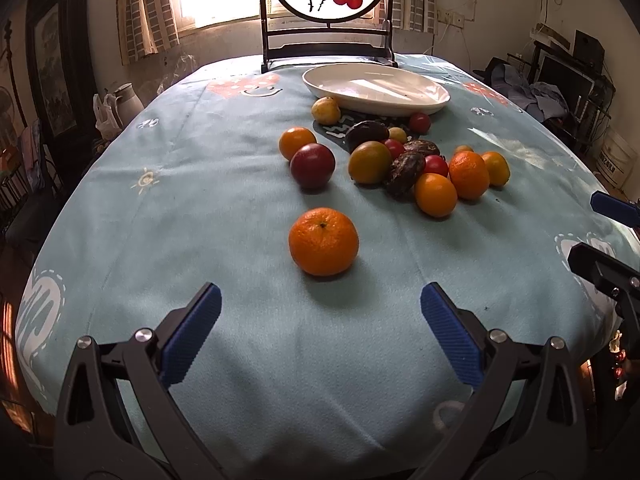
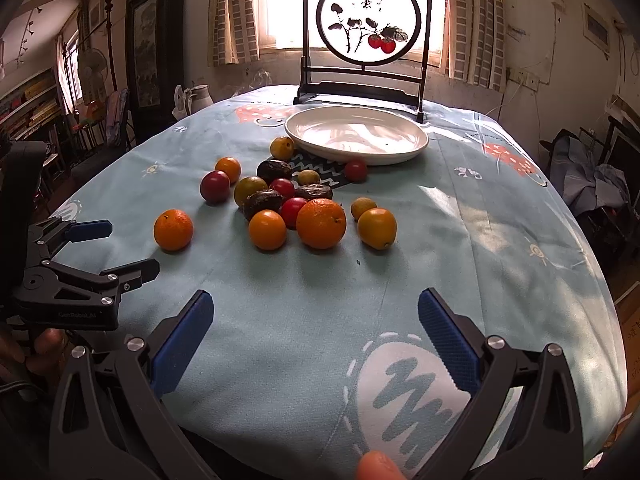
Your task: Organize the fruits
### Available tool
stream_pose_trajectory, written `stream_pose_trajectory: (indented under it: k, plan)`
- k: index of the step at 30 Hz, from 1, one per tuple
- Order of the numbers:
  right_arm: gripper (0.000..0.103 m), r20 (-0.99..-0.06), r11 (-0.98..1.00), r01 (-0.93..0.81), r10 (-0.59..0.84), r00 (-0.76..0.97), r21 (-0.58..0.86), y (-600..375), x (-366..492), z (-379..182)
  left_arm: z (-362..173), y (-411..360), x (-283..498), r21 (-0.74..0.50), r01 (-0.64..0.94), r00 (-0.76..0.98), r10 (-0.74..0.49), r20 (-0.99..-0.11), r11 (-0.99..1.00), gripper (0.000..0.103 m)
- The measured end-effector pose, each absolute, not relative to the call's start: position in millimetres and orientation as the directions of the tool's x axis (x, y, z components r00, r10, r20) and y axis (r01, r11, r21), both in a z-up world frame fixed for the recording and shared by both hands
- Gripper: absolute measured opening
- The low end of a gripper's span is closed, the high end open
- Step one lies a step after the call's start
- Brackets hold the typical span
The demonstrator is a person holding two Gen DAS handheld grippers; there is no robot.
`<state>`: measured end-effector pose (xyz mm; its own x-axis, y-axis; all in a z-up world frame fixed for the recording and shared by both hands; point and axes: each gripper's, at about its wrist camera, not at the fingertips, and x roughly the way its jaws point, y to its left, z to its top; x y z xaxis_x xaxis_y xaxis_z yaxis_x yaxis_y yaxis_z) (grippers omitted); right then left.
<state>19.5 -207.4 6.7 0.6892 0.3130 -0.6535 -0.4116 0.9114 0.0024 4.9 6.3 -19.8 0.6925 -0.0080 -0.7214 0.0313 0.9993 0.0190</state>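
Orange mandarin [image 1: 323,241] before fruit cluster [image 1: 404,160]

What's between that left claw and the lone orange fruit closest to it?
Nothing visible. The left gripper is open, with only bare blue tablecloth between its fingers and the lone mandarin. The other fruit is clustered farther back, near the white plate.

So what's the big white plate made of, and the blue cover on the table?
The plate looks like glazed ceramic or maybe hard plastic: it is smooth and glossy, with window light reflected across it. The table cover looks like soft, fuzzy cloth, perhaps fleece: it is matte, has gentle creases, and drapes over the edges.
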Motion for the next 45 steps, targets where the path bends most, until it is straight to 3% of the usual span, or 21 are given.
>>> stream_pose_trajectory:
  k: [22,31,35,37,39,45]
  plan:
    - [0.102,-0.659,0.918,-0.397,0.306,0.687,0.012,-210.3,24.2,3.0,-25.7,11.3,8.6,0.001,0.027,0.685,-0.018,-0.728,1.000,0.101]
    - [0.101,-0.696,0.911,-0.412,0.317,0.644,0.034,-217.4,73.4,-0.7,-32.8,29.5,25.4,-0.051,0.050,0.678,-0.071,-0.731,0.997,0.101]
    - [0.083,-0.746,0.905,-0.425,0.275,0.606,-0.012,-213.7,106.0,-10.4,-35.3,34.7,34.5,-0.063,0.082,0.672,-0.102,-0.734,0.995,0.100]
    - [0.080,-0.764,0.899,-0.437,0.261,0.590,-0.031,-213.6,118.6,-15.7,-35.0,34.7,37.5,-0.058,0.117,0.672,-0.122,-0.731,0.991,0.099]
    - [0.069,-0.783,0.896,-0.441,0.241,0.573,-0.047,-214.3,129.5,-20.5,-34.0,33.9,41.0,-0.048,0.161,0.668,-0.144,-0.730,0.986,0.093]
    - [0.067,-0.809,0.885,-0.465,0.246,0.533,-0.037,-217.5,150.2,-27.2,-31.5,32.4,55.8,-0.059,0.237,0.644,-0.202,-0.738,0.970,0.084]
